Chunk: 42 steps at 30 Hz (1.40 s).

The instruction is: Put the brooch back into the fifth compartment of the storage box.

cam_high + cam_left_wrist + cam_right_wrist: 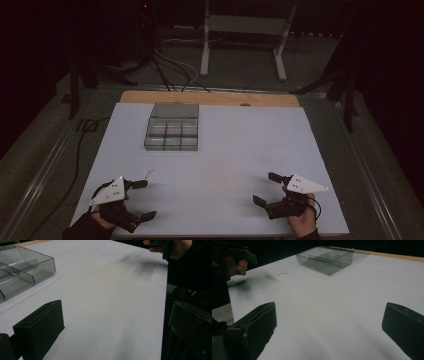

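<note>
My left tool point(141, 199) stands wide and holds nothing; the small pale piece point(148, 173) lies just beyond it on the surface point(225, 150), its long axis slanting toward the clear compartment box point(172, 128). My right tool point(265, 188), also wide, sits well apart.

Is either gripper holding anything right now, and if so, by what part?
Nothing is held. The left gripper and right gripper both hover open with bare jaws; the small pale piece lies untouched on the white table.
</note>
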Each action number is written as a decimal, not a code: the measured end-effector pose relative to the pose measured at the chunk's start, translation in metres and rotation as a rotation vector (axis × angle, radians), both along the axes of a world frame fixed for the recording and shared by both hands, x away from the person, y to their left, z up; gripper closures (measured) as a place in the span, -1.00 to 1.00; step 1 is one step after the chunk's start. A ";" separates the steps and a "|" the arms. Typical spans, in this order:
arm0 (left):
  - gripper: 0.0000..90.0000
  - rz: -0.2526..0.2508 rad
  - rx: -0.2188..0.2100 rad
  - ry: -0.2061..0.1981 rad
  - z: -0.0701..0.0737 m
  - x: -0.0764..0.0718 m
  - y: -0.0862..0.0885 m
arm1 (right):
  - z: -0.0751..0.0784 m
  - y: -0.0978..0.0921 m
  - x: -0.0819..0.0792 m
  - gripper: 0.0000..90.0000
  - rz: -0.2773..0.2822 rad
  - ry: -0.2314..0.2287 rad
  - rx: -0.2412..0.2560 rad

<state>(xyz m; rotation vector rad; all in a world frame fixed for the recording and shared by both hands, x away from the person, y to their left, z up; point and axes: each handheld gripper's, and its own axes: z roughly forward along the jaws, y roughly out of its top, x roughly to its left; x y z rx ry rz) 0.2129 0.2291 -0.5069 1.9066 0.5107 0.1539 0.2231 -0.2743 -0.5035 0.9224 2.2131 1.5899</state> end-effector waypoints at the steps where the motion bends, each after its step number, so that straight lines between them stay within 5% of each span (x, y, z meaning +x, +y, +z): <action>1: -0.98 0.006 -0.013 0.003 0.002 0.001 0.001 | 0.000 0.000 0.000 -1.00 -0.002 0.001 0.003; 16: -0.98 0.076 -0.053 -0.029 0.028 0.016 0.010 | 0.001 -0.003 -0.001 -1.00 -0.016 -0.002 0.026; 30: -0.98 0.175 -0.036 -0.056 0.041 0.043 0.018 | 0.002 -0.003 -0.001 -1.00 -0.020 0.001 0.041; 33: -0.98 0.176 -0.058 -0.040 0.044 0.049 0.020 | 0.001 -0.003 -0.001 -1.00 -0.020 0.001 0.039; 42: -0.98 0.209 -0.030 -0.025 0.042 0.066 0.023 | 0.001 -0.002 -0.001 -1.00 -0.015 -0.008 0.024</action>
